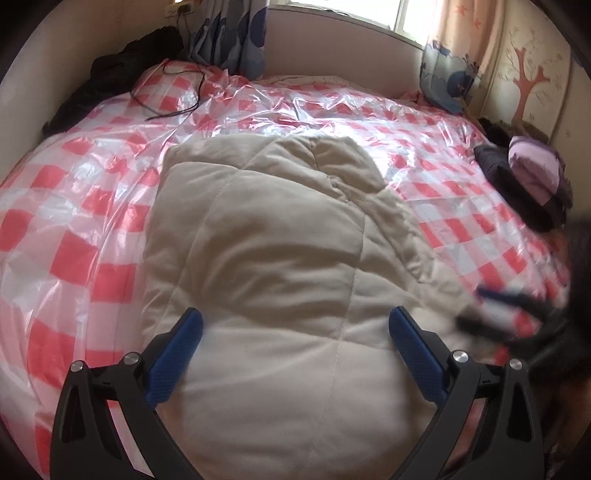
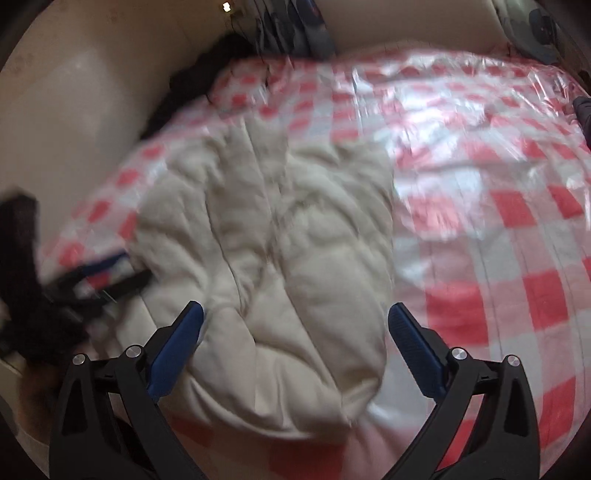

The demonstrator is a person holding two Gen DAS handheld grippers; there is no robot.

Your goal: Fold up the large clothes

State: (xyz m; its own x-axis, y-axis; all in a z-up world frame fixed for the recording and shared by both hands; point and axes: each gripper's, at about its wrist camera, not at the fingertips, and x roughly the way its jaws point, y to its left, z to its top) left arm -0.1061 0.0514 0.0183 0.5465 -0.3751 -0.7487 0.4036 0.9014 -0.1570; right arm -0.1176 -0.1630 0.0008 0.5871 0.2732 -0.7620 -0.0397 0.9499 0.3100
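Observation:
A cream quilted padded garment (image 1: 273,266) lies folded on a bed covered by a red-and-white checked plastic sheet (image 1: 74,206). My left gripper (image 1: 295,321) hovers open over its near end, blue pads wide apart with nothing between them. My right gripper appears blurred at the garment's right edge (image 1: 517,306). In the right wrist view the same garment (image 2: 280,243) lies bunched and wrinkled, and my right gripper (image 2: 295,317) is open above its near end. The left gripper (image 2: 99,273) shows blurred at the garment's left side. The checked sheet (image 2: 498,221) stretches to the right.
A dark and lilac pile of clothes (image 1: 524,181) sits at the bed's right edge. Black clothing (image 1: 110,74) and a black cable (image 1: 173,96) lie at the far left near the wall. Blue patterned curtains (image 1: 236,33) hang under the window. A beige wall (image 2: 74,110) borders the bed.

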